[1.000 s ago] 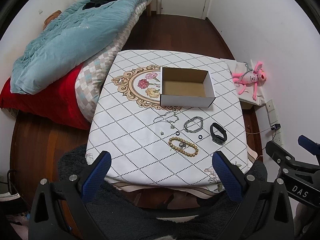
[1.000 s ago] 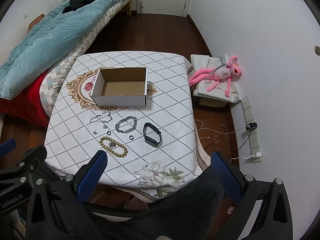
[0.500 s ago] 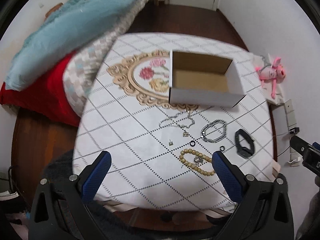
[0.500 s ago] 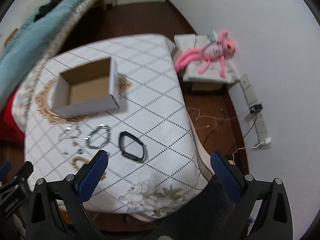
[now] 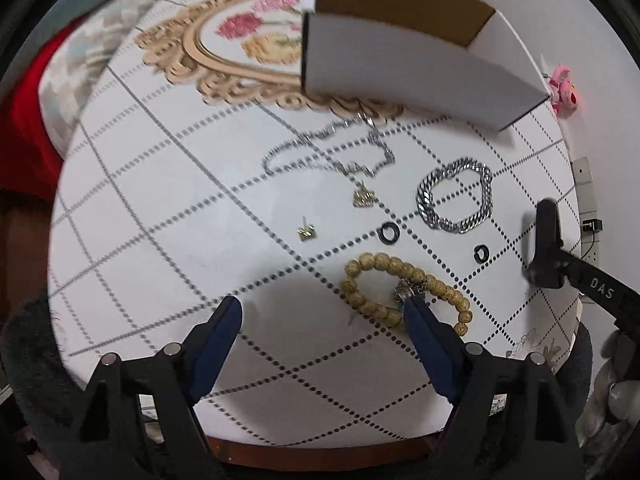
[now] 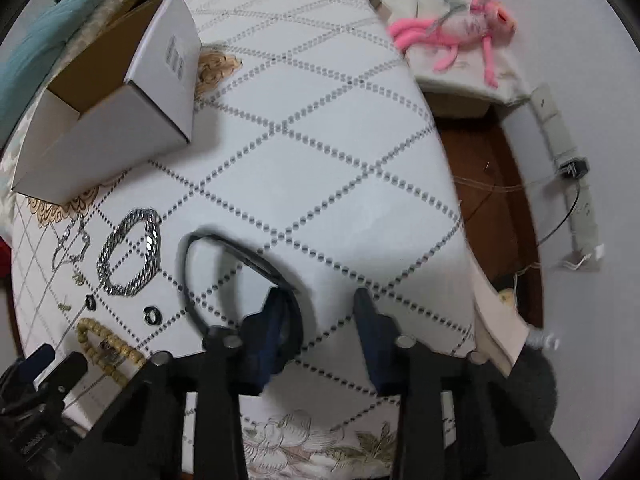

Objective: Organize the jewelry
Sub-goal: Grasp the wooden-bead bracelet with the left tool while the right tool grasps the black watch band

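Observation:
An open white cardboard box [image 5: 416,60] stands at the back of the table; it also shows in the right wrist view [image 6: 116,116]. In front of it lie a thin silver necklace [image 5: 324,152], a silver chain bracelet [image 5: 454,196], two small black rings [image 5: 388,233], a small gold earring [image 5: 307,233] and a wooden bead bracelet [image 5: 404,292]. My left gripper [image 5: 322,312] is open, its right finger touching the bead bracelet. My right gripper [image 6: 318,308] is open, its left finger over the near end of a black band [image 6: 236,256].
The table wears a white diamond-pattern cloth [image 6: 320,152] with a gold floral medallion [image 5: 244,40]. A pink plush toy [image 6: 460,32] lies on a low stand to the right. A power strip and cables [image 6: 568,184] run along the wall. A bed lies to the left.
Both grippers have come down and forward, close to the table. The left one has reached the bead bracelet, the right one the black band. Nothing has been picked up.

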A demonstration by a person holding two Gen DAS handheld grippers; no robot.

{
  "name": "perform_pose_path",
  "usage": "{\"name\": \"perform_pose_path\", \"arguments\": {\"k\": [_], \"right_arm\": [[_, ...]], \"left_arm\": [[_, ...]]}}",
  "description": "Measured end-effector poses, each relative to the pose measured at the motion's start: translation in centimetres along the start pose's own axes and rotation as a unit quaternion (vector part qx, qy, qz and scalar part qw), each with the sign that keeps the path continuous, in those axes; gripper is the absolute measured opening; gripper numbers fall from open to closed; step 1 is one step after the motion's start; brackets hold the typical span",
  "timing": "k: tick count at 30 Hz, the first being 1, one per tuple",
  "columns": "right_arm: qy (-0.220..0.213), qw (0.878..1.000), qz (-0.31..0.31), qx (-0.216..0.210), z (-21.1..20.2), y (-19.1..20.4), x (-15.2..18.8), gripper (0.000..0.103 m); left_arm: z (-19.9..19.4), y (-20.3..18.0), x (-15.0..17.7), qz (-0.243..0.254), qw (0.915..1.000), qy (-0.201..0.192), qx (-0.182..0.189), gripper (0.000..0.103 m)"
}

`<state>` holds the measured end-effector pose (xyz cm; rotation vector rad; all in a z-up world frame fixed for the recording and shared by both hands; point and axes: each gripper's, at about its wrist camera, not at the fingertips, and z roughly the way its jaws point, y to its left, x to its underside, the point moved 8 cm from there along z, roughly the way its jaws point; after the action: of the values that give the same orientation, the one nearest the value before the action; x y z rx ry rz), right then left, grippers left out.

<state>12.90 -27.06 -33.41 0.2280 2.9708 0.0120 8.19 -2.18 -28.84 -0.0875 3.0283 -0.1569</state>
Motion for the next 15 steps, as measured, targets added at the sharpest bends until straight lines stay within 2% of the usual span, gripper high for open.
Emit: {"name": "perform_pose_path", "arguments": {"k": [1,2,5,6,7,9,11,15], "right_arm": [[0.0,1.0,-0.003,-0.007,0.0,0.2,0.2,0.011],[0.002,1.0,-0.005,-0.011,0.1,0.3,0.5,0.006],[0.002,1.0,-0.01,-0.018,0.1,0.6,1.2,0.004],[0.003,1.0,-0.01,-0.02,0.1,0.6,1.6,0.004],[0.004,1.0,-0.011,-0.022,0.0,0.6,1.7,0.004],[0.002,1.0,-0.012,-0.026,0.2,0.7,2.0,0.004],[0.004,0.999,-0.011,-0.033,-0.4,0.9,2.4,0.003],[-0.003,0.999,-0.008,-0.041,-1.0,1.1,2.7,0.003]], "left_arm": [[0.3,-0.1,0.1,-0.002,1.0,0.001,0.0,0.081],[0.6,-0.2,0.0,-0.003,1.0,0.0,0.001,0.08],[1.0,-0.5,-0.3,-0.007,0.9999,-0.011,0.008,0.071],[1.0,-0.5,-0.5,-0.009,0.9997,-0.019,0.011,0.063],[0.9,-0.5,-0.7,-0.004,0.9996,-0.026,-0.001,0.057],[0.8,-0.8,-1.2,0.01,0.999,-0.039,-0.017,0.023],[0.9,-1.2,-1.3,0.026,0.9986,-0.044,-0.013,0.007],[0.8,-1.7,-1.5,0.035,0.9981,-0.051,-0.005,0.006]]}}
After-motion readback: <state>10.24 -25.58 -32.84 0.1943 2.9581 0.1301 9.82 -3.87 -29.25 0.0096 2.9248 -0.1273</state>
